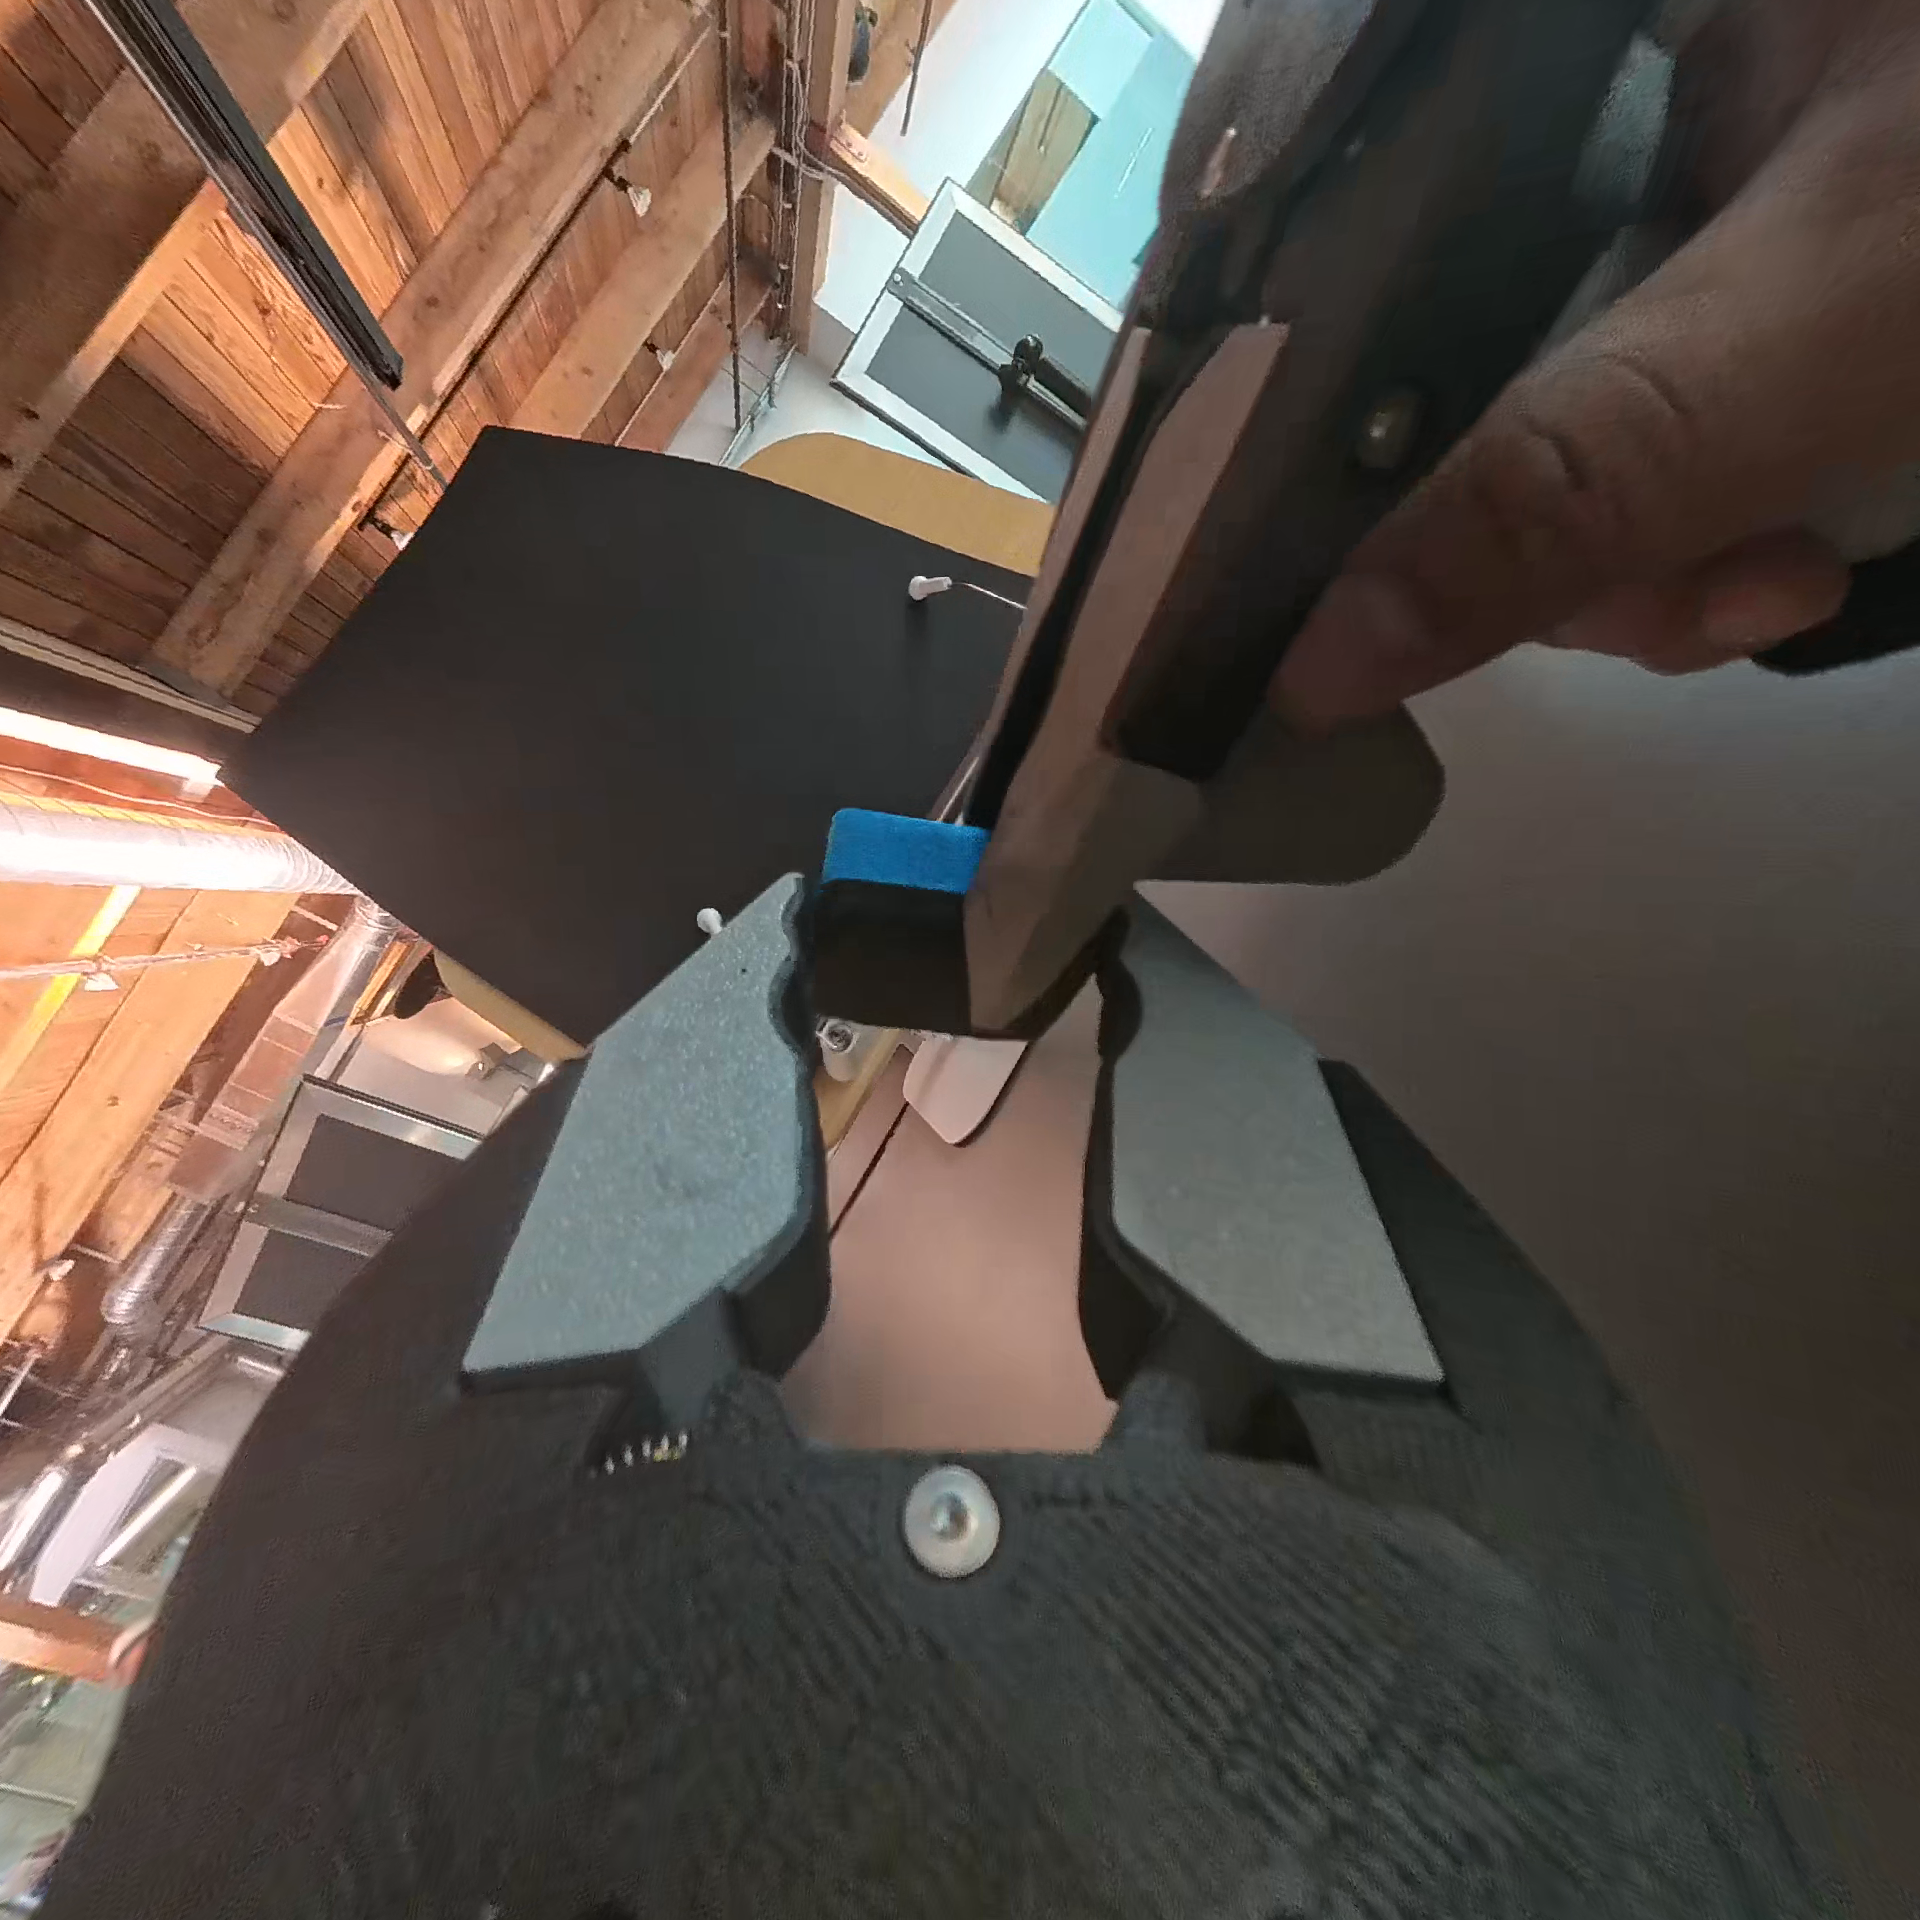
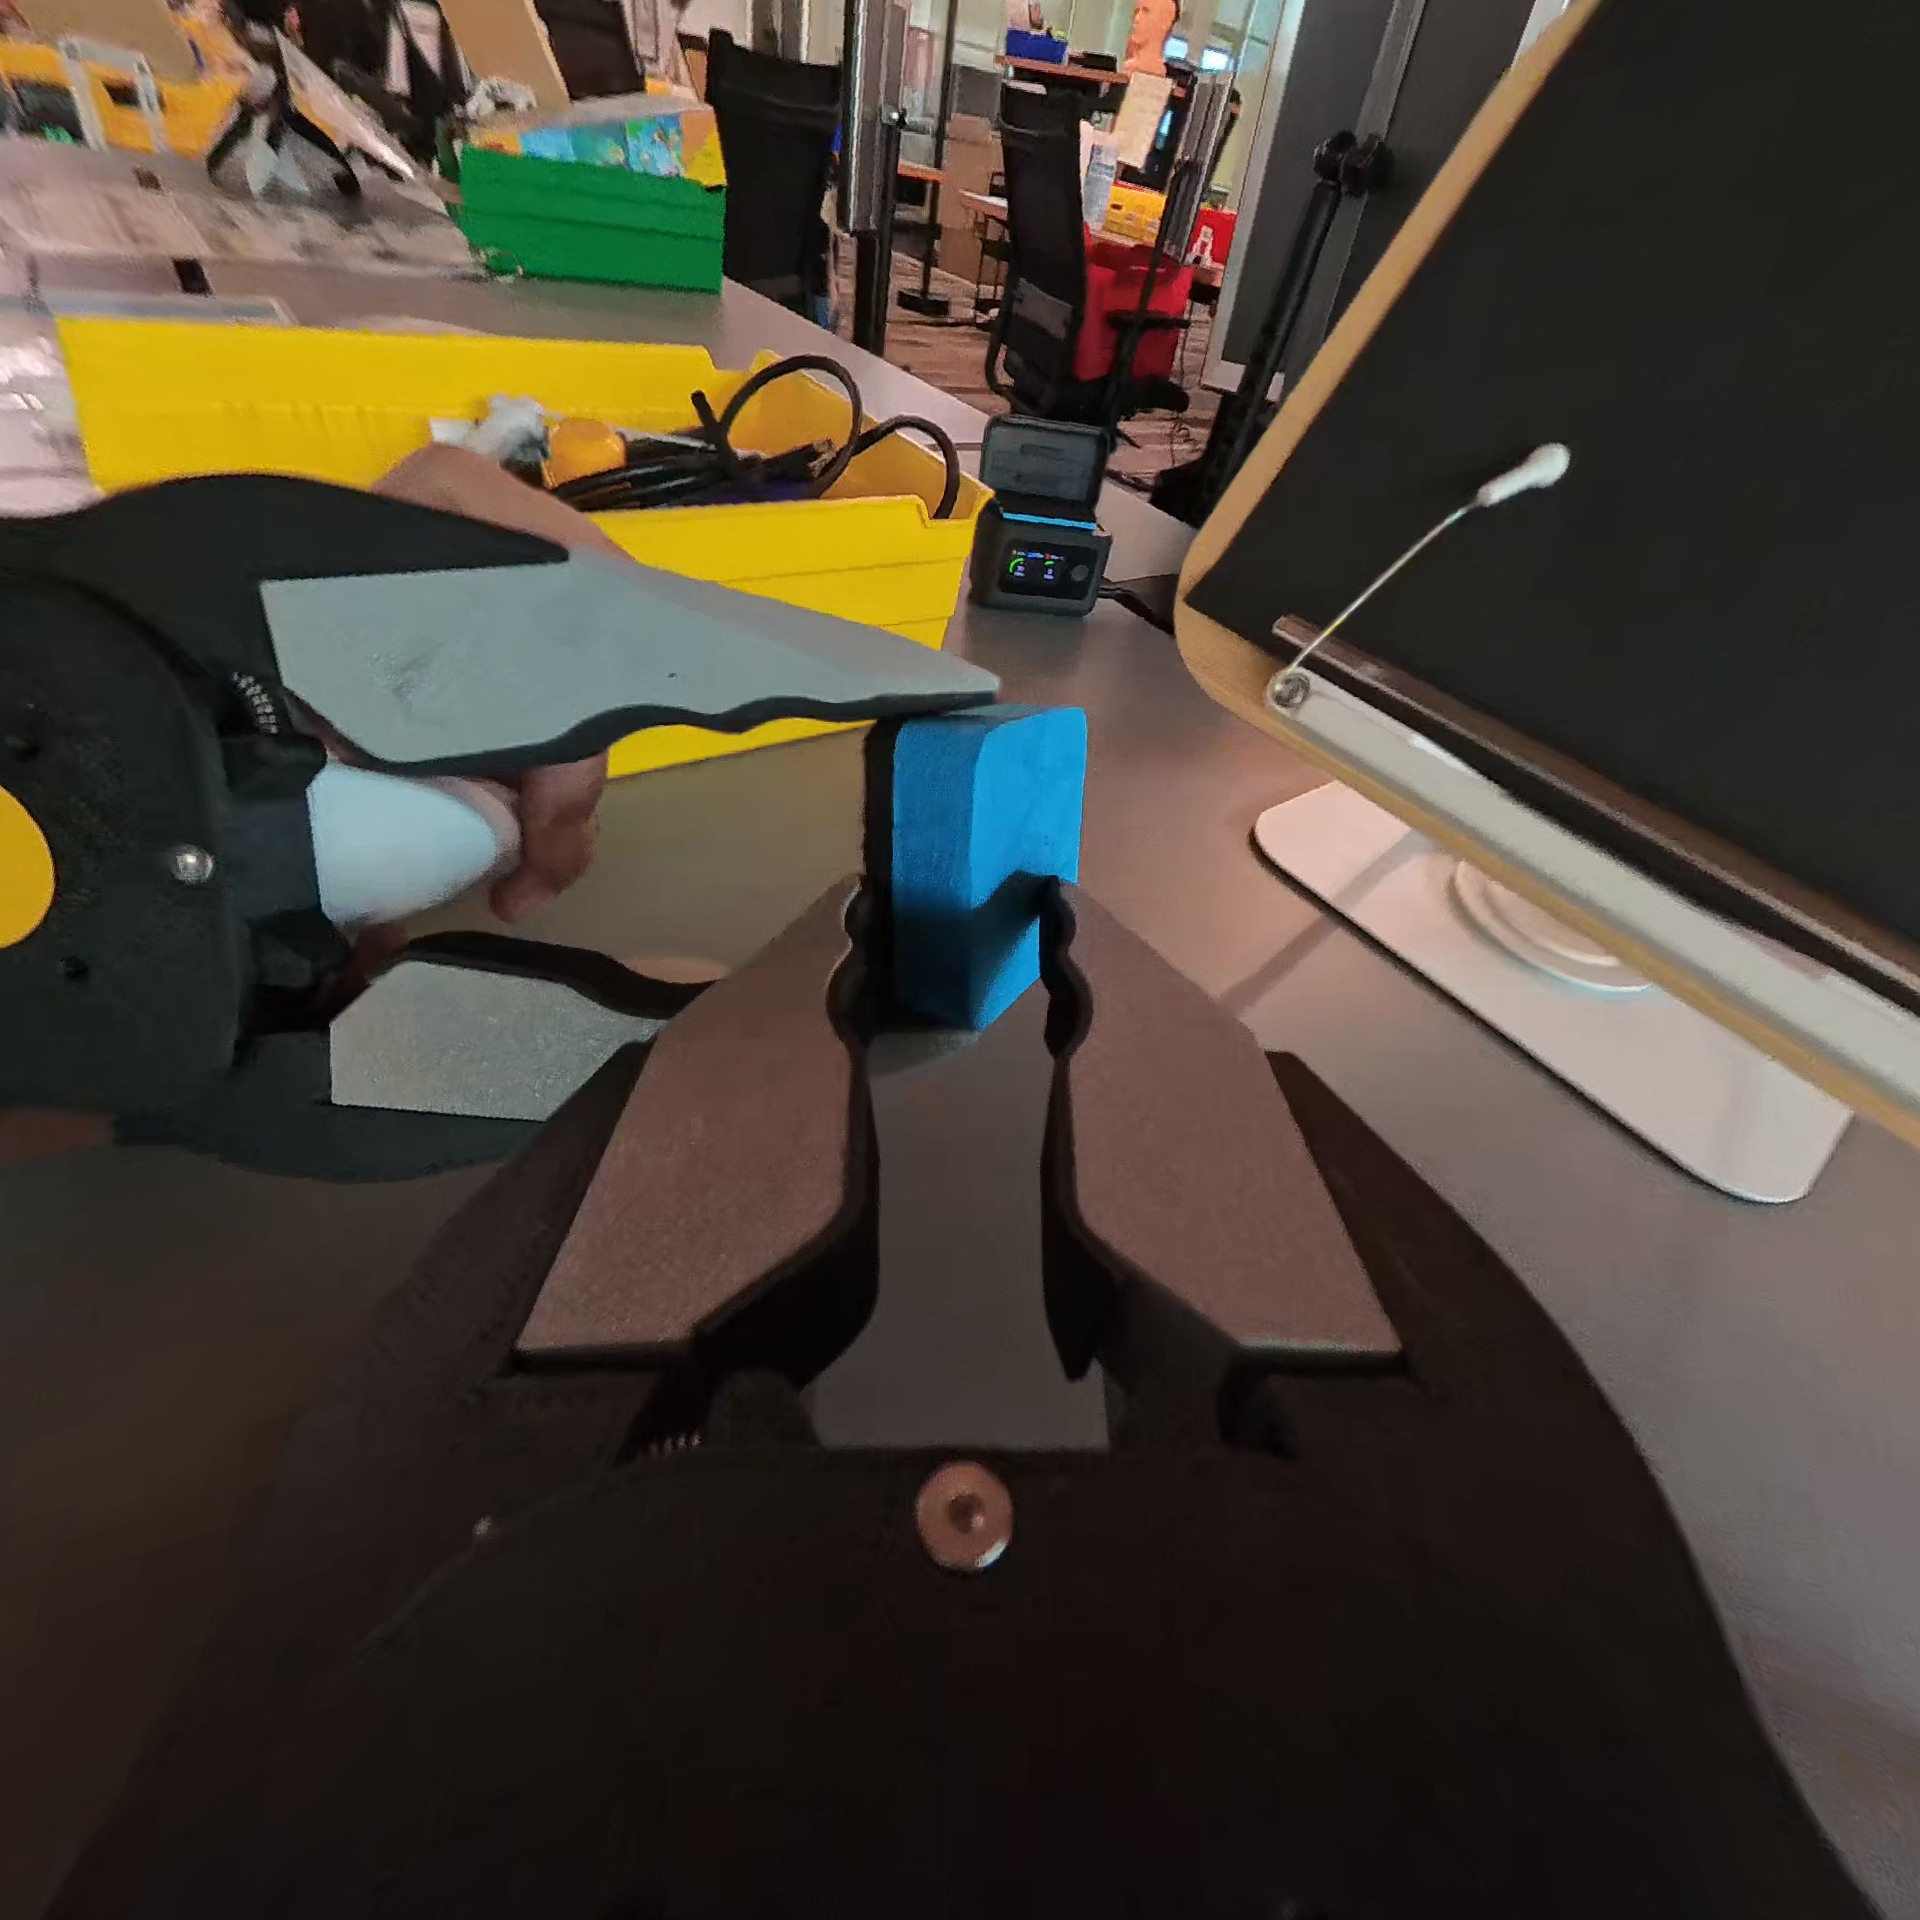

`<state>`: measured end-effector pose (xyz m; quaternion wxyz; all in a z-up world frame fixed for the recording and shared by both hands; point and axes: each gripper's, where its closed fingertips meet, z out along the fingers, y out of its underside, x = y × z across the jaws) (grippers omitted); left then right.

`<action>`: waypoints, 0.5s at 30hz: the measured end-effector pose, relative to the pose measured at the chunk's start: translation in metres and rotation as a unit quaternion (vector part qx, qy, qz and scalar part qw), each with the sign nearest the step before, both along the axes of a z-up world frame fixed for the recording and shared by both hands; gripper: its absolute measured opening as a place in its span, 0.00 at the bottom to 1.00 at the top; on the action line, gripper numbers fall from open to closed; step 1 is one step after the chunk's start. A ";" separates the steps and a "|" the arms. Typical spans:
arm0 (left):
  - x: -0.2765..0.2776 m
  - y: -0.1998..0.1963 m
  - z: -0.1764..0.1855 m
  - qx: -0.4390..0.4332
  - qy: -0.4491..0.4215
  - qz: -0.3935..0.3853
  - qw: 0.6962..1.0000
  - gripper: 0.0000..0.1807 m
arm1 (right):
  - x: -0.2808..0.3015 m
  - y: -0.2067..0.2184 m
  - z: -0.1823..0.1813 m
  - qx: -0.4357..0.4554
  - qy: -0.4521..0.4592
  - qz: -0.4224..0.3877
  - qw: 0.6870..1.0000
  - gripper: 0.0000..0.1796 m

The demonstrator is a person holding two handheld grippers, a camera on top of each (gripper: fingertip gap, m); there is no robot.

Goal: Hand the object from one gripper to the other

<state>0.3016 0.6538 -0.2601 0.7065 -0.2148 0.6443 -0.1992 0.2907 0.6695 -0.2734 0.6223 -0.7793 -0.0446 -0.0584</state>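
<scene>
A blue foam block (image 2: 977,831) with a black layer on one side is held above the grey table (image 2: 1351,1351). My right gripper (image 2: 954,914) is shut on the block's lower part. My left gripper (image 1: 951,951) is open, with its jaws wide apart on either side of the block (image 1: 904,862). Its left fingertip (image 1: 784,935) touches the block's end. In the right wrist view, the left gripper's upper finger (image 2: 623,665) lies on top of the block and its lower finger (image 2: 488,1039) is below. The right gripper's fingers (image 1: 1081,727) hide the block's far end in the left wrist view.
A black board (image 2: 1662,364) in a wooden frame on a white stand (image 2: 1558,1018) is close on the right. A yellow bin (image 2: 312,405) with cables and a small device with a screen (image 2: 1039,540) sit behind. A green bin (image 2: 592,218) and chairs are farther back. Only a small space, under 4 cm, lies between the two pairs of fingers.
</scene>
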 end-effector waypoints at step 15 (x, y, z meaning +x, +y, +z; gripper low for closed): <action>0.000 0.012 -0.008 -0.050 0.024 0.003 0.998 0.37 | -0.009 -0.027 0.019 0.021 0.343 0.182 0.921 0.15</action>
